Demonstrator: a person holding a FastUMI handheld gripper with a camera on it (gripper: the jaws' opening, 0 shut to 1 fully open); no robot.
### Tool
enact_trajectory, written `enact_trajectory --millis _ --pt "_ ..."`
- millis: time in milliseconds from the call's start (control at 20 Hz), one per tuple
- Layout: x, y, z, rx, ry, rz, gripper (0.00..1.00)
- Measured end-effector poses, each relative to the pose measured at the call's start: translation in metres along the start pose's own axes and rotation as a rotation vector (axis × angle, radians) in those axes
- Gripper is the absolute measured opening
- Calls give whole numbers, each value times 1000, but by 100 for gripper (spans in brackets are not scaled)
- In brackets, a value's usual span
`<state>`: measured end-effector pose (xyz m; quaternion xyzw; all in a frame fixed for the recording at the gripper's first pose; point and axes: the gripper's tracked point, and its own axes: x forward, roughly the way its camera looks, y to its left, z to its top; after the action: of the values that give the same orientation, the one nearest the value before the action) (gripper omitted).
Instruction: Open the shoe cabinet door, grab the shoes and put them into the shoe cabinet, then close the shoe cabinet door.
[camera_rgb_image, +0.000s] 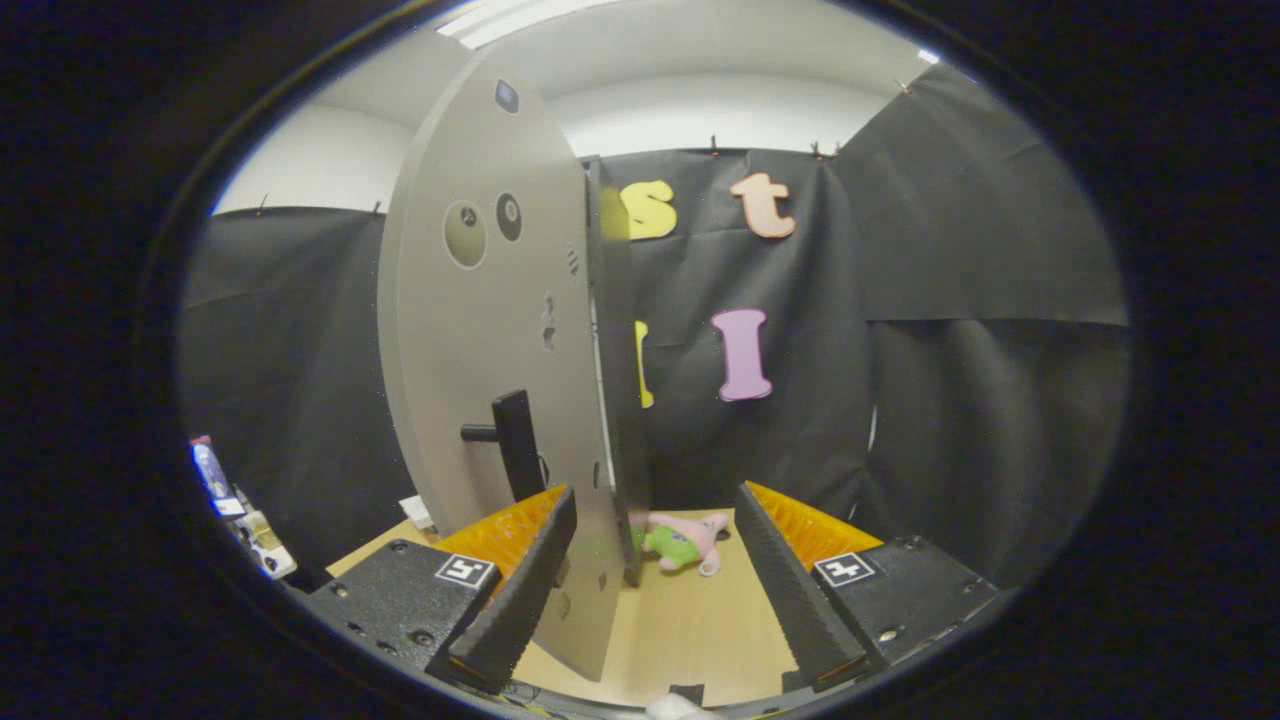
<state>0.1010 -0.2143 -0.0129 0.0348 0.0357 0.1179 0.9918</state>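
Gripper view, claw spread open, cabinet door edge between fingers, plush toy beyond

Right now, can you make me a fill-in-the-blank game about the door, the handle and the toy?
1. The gripper has its fingers ____, with nothing pressed between them.
2. The grey door carries a dark ____ just above the left finger.
3. The pink and green plush toy lies on the wooden ____, beyond the fingers.
4. The plush toy lies just to the ____ of the door's edge.

Missing words: open; handle; floor; right
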Motion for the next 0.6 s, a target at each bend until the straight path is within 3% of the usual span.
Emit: enact_trajectory --millis 150,300,600 --pt "4 4 -3 -64 58 84 98" --pt "9 12 -6 -15 66 142 98" --pt "22 37 -1 -9 52 137 98"
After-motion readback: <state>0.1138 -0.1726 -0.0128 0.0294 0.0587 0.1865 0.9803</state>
